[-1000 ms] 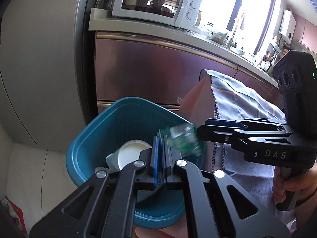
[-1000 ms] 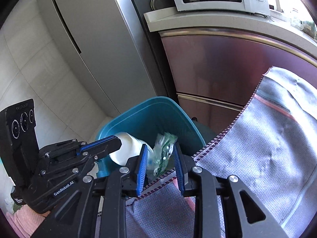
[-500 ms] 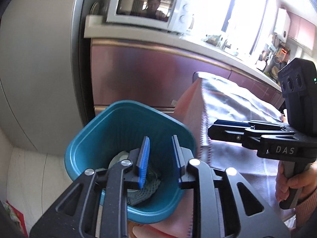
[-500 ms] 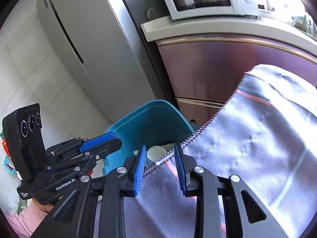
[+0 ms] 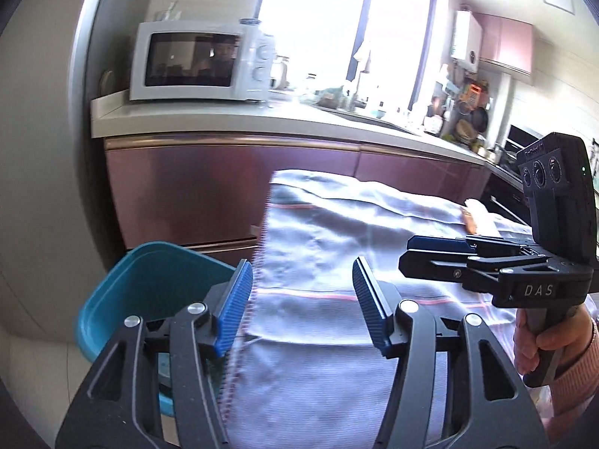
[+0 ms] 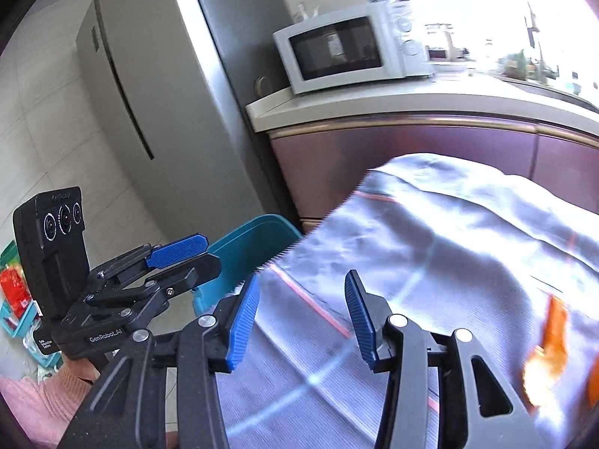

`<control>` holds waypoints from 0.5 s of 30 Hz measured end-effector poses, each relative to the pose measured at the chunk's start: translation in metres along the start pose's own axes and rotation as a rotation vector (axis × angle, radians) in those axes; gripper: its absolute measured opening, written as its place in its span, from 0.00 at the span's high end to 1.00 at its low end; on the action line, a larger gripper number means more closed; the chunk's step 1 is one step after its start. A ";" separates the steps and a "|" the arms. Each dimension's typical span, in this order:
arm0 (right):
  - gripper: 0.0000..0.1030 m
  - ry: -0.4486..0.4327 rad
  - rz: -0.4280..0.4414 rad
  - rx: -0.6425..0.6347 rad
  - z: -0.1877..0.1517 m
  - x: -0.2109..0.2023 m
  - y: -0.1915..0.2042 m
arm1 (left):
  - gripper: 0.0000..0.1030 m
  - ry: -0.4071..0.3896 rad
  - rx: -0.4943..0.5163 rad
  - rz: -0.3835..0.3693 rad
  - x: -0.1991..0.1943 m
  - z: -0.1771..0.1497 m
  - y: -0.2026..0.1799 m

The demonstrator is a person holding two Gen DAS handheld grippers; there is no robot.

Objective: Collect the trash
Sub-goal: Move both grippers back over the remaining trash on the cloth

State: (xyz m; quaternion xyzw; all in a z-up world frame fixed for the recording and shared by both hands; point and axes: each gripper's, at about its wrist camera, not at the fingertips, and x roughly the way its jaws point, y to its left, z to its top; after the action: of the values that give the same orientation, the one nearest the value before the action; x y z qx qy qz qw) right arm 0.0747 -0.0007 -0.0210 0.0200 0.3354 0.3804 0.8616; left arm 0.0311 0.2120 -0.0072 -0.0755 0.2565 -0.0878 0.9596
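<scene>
A teal bin [image 5: 149, 284] stands on the floor at the table's left end; its rim [image 6: 247, 239] also shows in the right wrist view. My left gripper [image 5: 303, 292] hangs over the table's corner beside the bin, its jaws opening with nothing between them. My right gripper [image 6: 299, 299] is above the grey cloth [image 6: 430, 262], jaws also opening and empty. Each gripper appears in the other's view: the right gripper [image 5: 441, 258] on the right, the left gripper [image 6: 176, 254] on the left. Orange scraps [image 6: 554, 333] lie blurred on the cloth at the right. The bin's contents are hidden.
A grey striped cloth [image 5: 355, 247] covers the table. Behind it run a counter with maroon cabinets [image 5: 224, 179] and a white microwave [image 5: 198, 63]. A tall grey fridge [image 6: 149, 112] stands to the left. Colourful items [image 6: 15, 299] lie on the floor at far left.
The green wrapper held by my right gripper dropped into the bin. Both grippers opened wider, rose and drew back from the bin over the cloth-covered table.
</scene>
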 end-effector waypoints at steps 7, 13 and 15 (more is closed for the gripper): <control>0.56 -0.039 -0.110 0.094 -0.035 -0.058 -0.042 | 0.44 0.035 0.059 -0.114 0.018 -0.004 -0.060; 0.56 -0.064 -0.224 0.187 -0.066 -0.105 -0.081 | 0.44 0.095 0.101 -0.210 0.039 -0.011 -0.106; 0.56 -0.073 -0.260 0.216 -0.075 -0.120 -0.093 | 0.44 0.121 0.111 -0.239 0.046 -0.015 -0.119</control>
State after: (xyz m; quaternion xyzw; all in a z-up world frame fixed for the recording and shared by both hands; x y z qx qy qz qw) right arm 0.0317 -0.1638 -0.0389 0.0830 0.3424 0.2267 0.9080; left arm 0.0475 0.0846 -0.0196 -0.0472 0.2976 -0.2199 0.9278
